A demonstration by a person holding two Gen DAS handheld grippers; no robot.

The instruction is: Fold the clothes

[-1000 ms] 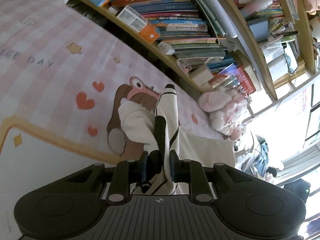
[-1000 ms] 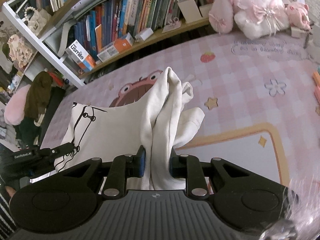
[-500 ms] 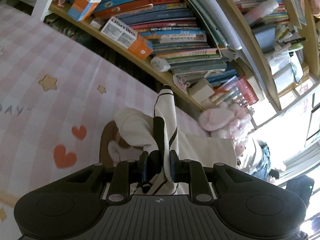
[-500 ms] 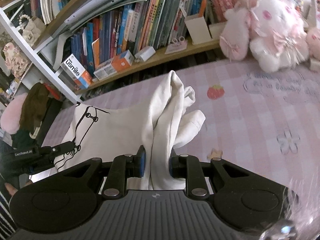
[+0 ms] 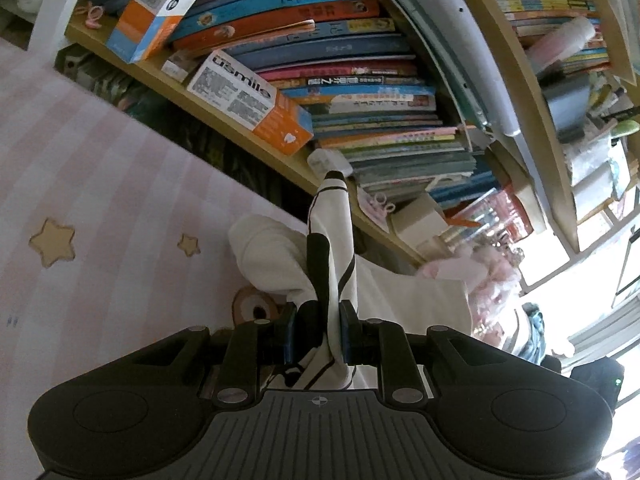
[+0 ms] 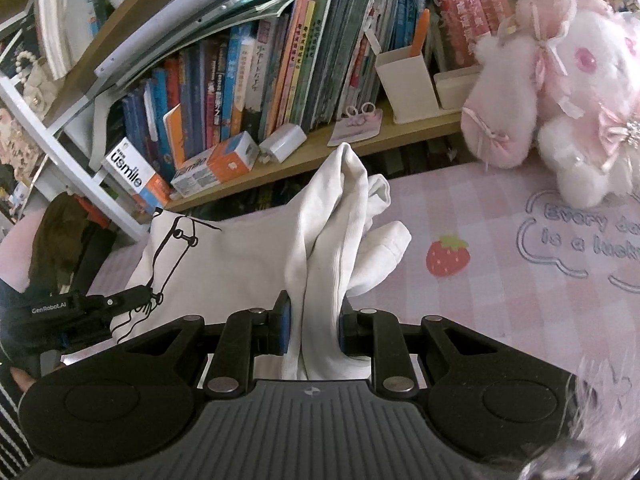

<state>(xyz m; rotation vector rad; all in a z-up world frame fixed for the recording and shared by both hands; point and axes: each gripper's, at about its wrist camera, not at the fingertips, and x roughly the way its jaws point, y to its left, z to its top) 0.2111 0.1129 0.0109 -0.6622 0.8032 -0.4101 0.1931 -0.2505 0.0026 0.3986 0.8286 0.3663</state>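
Left wrist view: the bookshelf [image 5: 360,92] is looming nearer than a second ago. The left gripper [image 5: 318,336] is pinching a bunched white cotton garment with black line print [image 5: 332,248], rising toward 12 o'clock over the pink checked mat [image 5: 120,200].

Right wrist view: the shelf has likewise drawn closer. The right gripper [image 6: 314,330] is clamping the garment's white folds [image 6: 332,240]; a pink plush toy [image 6: 560,92] is sitting at 2 o'clock.

We see a pink checked mat [image 6: 500,312] bearing the white garment [image 6: 240,256] and a plush toy [image 6: 560,92].
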